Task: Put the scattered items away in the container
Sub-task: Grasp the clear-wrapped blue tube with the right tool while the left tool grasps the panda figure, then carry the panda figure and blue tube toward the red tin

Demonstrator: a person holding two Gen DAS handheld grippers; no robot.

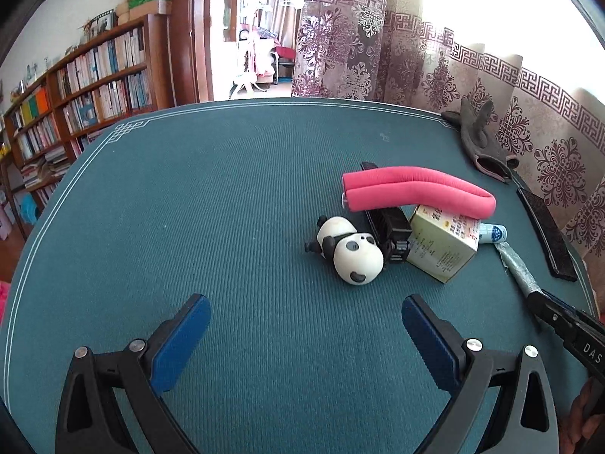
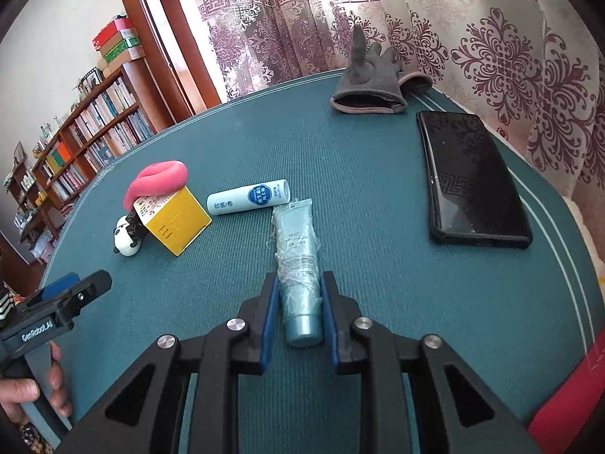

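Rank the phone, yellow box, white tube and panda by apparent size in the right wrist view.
1. Phone, clearly largest.
2. Yellow box.
3. White tube, long but slim.
4. Panda, partly hidden behind the box, so its rank against the tube is unsure.

Left gripper [image 1: 305, 331] agape, right gripper [image 2: 298, 291] clamped

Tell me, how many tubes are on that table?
2. The teal tube lies between the right tool's closed fingers. The white tube lies beyond it, beside the yellow box. Others may be hidden.
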